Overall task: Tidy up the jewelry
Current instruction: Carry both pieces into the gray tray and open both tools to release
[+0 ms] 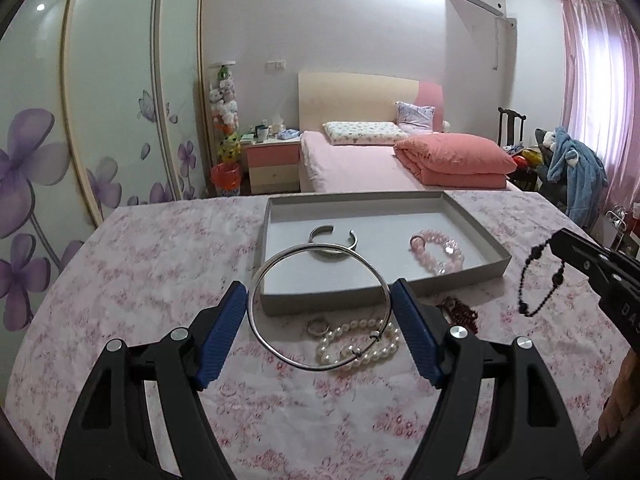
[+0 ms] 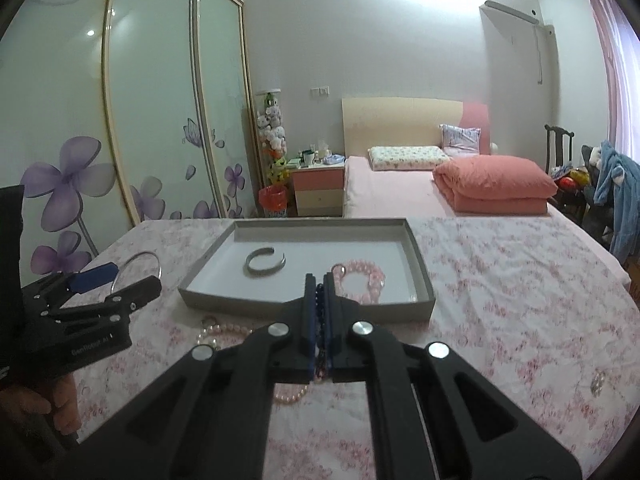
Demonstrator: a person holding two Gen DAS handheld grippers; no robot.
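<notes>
Left hand-held gripper [image 1: 320, 300] pinching large silver bangle [image 1: 280, 354], raised above pearl bracelet [image 1: 360, 344] on floral tabletop [image 1: 140, 280]. Right hand-held gripper [image 2: 319, 280] pressed together on dark bead bracelet [image 1: 538, 280], near grey tray [image 1: 384, 200] holding silver cuff [image 1: 332, 240] and pink bead bracelet [image 1: 438, 252].

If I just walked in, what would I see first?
Probably the big silver bangle held in the air between the left gripper's blue pads, just in front of the grey tray. Off to the right, the right gripper is shut on a dangling black bead bracelet. A silver cuff and a pink bead bracelet lie inside the tray.
</notes>
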